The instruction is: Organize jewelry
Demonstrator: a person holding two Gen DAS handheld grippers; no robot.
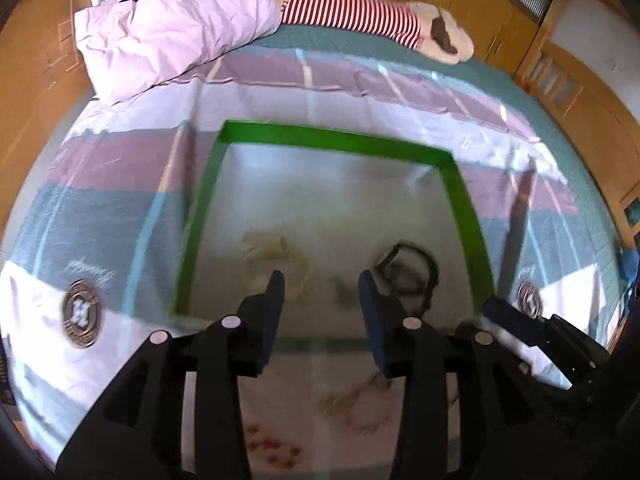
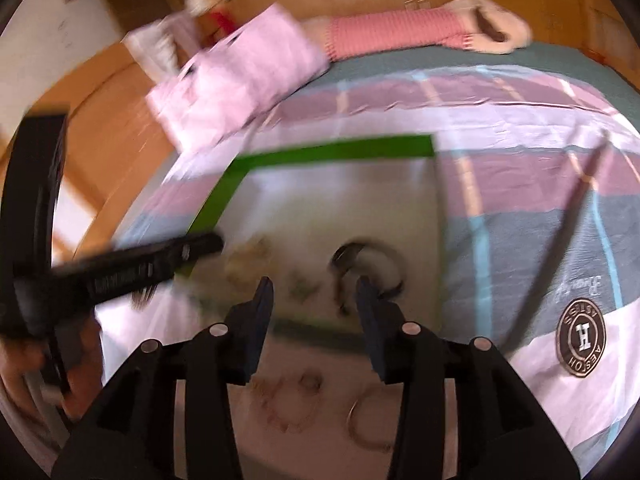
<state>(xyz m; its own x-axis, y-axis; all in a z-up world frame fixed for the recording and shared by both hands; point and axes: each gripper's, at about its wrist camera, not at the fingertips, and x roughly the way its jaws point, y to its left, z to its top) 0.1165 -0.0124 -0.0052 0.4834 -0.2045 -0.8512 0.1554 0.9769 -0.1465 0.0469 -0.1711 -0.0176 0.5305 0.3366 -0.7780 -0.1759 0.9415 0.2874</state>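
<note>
A white tray with a green rim point(image 1: 340, 142) lies on the bed; it also shows in the right wrist view point(image 2: 328, 150). In it lie a pale beaded necklace point(image 1: 276, 254), a small greenish piece point(image 1: 344, 290) and a dark bracelet point(image 1: 416, 268). My left gripper point(image 1: 322, 286) is open and empty above the tray's near part. My right gripper point(image 2: 316, 292) is open and empty, over the small greenish piece point(image 2: 302, 284) and beside the dark bracelet point(image 2: 360, 264). More jewelry lies on a white surface below the fingers: pink beads point(image 1: 276, 448), a chain point(image 2: 288, 396), a metal ring point(image 2: 366, 420). Both views are blurred.
The bed has a striped purple, grey and white cover point(image 1: 100, 208) with round logo patches point(image 2: 582, 346). A pink pillow point(image 1: 176, 28) and a red-striped plush point(image 1: 352, 14) lie at the far end. The left gripper body point(image 2: 120, 272) shows at the right view's left side. Wooden cupboards surround the bed.
</note>
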